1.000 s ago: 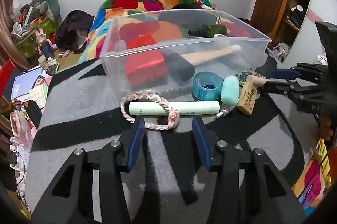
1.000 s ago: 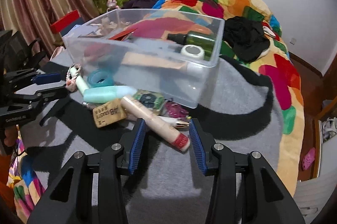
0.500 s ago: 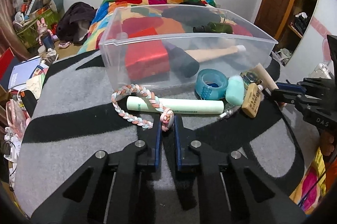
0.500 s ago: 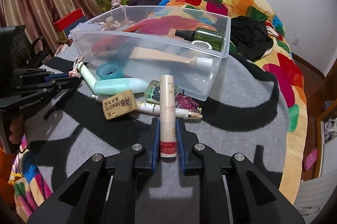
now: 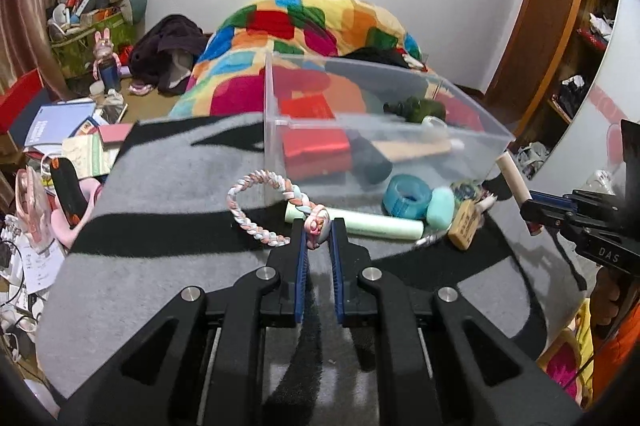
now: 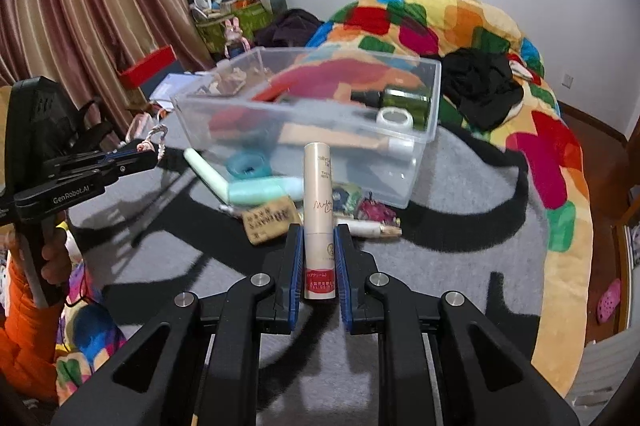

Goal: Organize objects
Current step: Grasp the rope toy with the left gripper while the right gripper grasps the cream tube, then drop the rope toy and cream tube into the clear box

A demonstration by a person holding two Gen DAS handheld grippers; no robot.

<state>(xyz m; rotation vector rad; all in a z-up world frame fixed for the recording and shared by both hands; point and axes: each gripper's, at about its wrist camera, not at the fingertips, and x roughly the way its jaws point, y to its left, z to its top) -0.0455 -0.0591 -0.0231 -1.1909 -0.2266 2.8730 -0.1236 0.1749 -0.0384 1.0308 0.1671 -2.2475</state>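
Tool in my left hand (image 5: pixel 317 232) pinches the pink knot of the braided pastel rope loop (image 5: pixel 260 208), so the loop trails free instead of snagging the pale green tube (image 5: pixel 376 226) beside it. My right tool (image 6: pixel 318 254) is clamped on the lower half of the cream cosmetic tube with the red base (image 6: pixel 318 210), lifted clear. Both look bound for the clear plastic bin (image 6: pixel 416 162) just ahead on the grey blanket (image 5: pixel 160 266).
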